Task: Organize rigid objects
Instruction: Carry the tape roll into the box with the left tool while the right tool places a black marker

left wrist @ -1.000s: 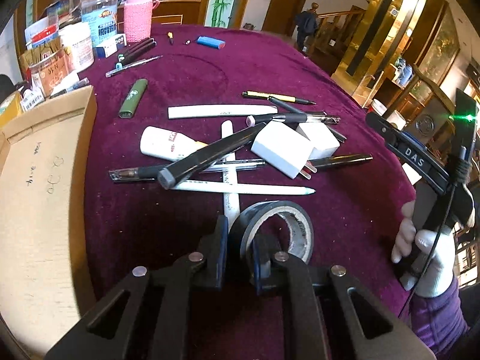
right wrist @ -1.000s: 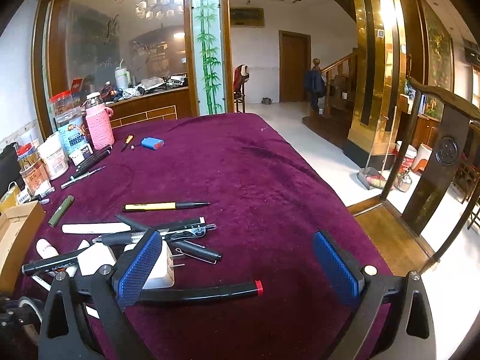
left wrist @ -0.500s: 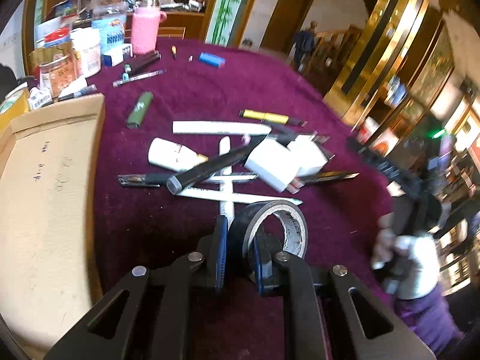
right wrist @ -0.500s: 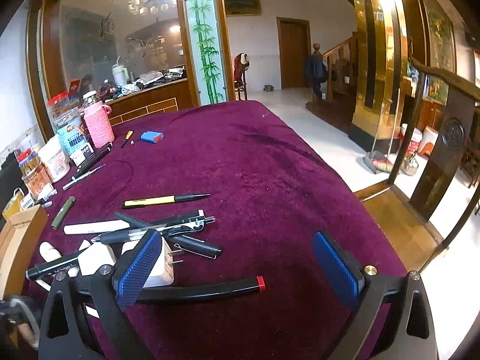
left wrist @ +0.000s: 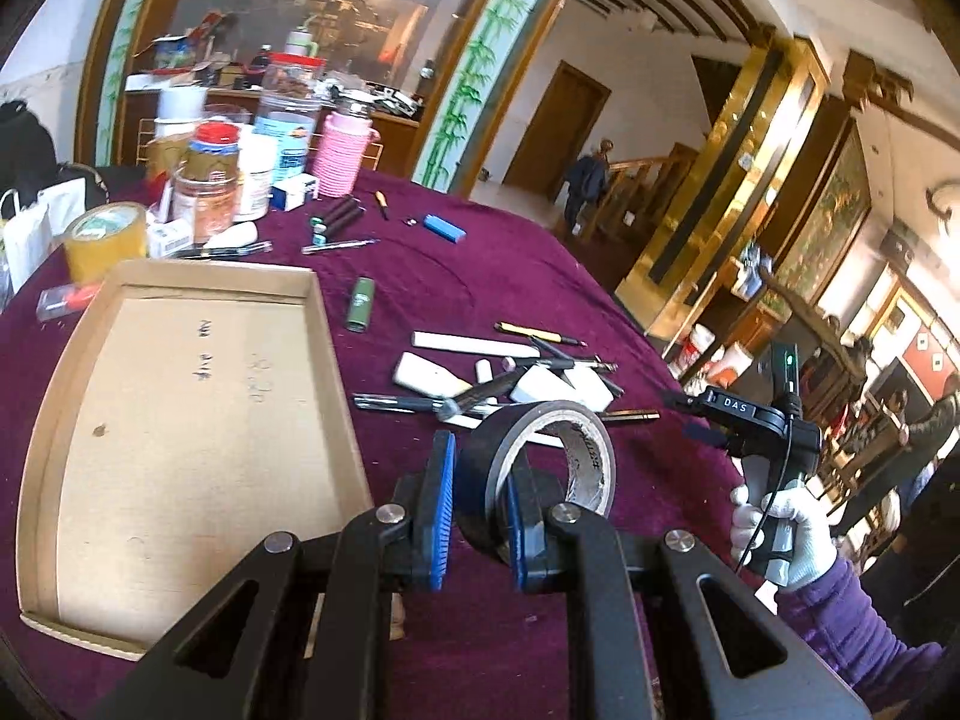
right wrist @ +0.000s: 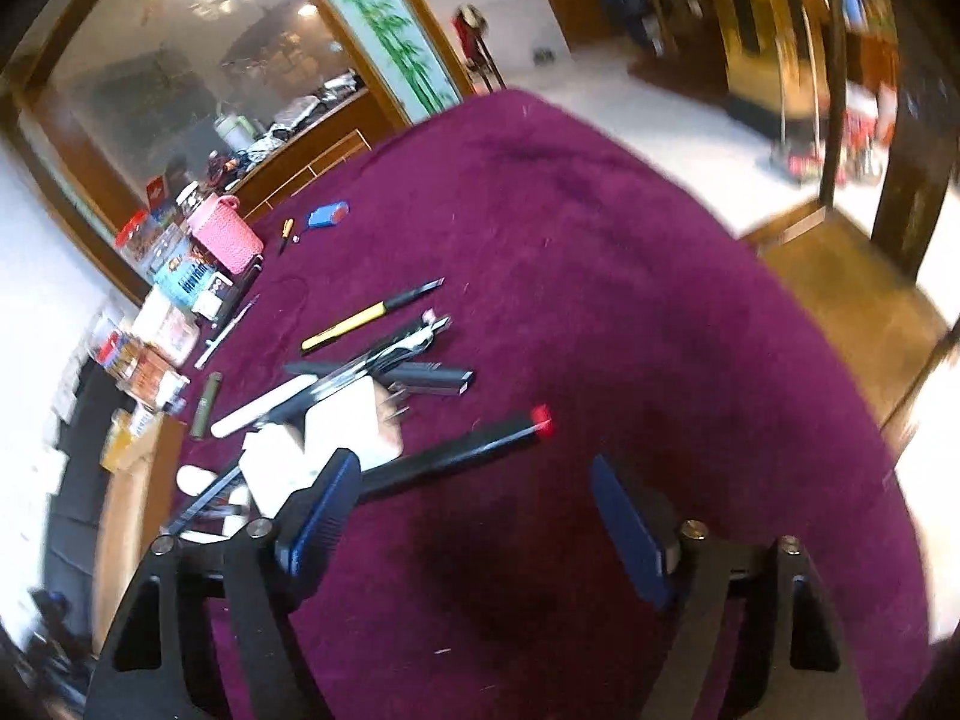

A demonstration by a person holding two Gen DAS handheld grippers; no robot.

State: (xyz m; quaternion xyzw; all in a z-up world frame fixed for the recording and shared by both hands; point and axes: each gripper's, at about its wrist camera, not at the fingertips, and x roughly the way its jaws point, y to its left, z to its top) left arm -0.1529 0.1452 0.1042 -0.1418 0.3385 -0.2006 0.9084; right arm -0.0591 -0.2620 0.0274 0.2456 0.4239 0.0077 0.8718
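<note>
Black tape roll (left wrist: 543, 468) in raised left gripper (left wrist: 477, 504)

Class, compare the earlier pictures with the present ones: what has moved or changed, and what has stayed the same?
The left gripper, shut on the black tape roll, has lifted it off the tablecloth towards the cardboard tray. The right gripper has tilted downward, its jaws just closing with nothing between them. The pens and chargers stayed put.

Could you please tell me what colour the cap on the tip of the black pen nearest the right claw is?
Red; the pen's cap shows best in the right wrist view.
</note>
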